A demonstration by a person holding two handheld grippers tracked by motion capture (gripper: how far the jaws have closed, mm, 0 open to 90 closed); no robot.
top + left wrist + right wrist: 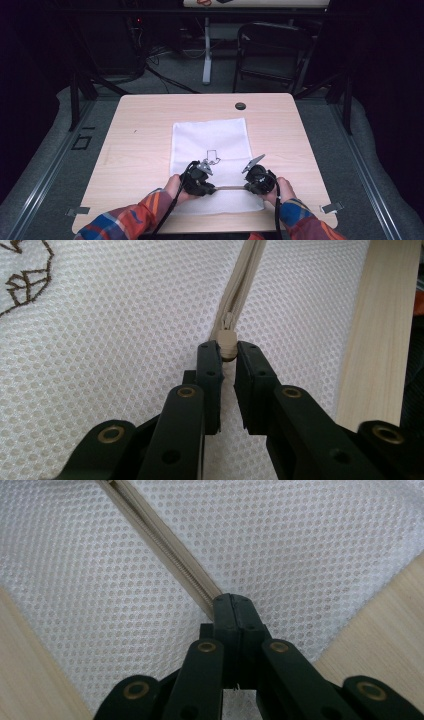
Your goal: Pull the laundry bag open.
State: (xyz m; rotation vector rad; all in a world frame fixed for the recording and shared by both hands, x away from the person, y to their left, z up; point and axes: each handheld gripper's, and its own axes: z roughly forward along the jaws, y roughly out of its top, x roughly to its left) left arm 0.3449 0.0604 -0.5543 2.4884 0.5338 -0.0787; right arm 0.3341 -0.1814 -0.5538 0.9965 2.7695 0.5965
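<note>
A white mesh bag (210,137) lies flat on the wooden table (140,150), with a brown outline drawing (213,157) stitched on it. Its beige zipper (230,188) runs across the near end. My left gripper (214,189) (228,347) is shut on the beige zipper pull (228,340), which sits between its tips. The zipper tape (245,275) stretches away from the pull. My right gripper (246,187) (233,600) is shut on the zipper's end (207,596). The toothed zipper line (160,542) runs off to the upper left.
A black round grommet (240,106) sits in the table near its far edge. Metal clips (77,211) (332,206) hold the front corners. Beyond the table stand a dark folding chair (272,50) and a white post (206,50). The person's plaid sleeves (125,222) come in from below.
</note>
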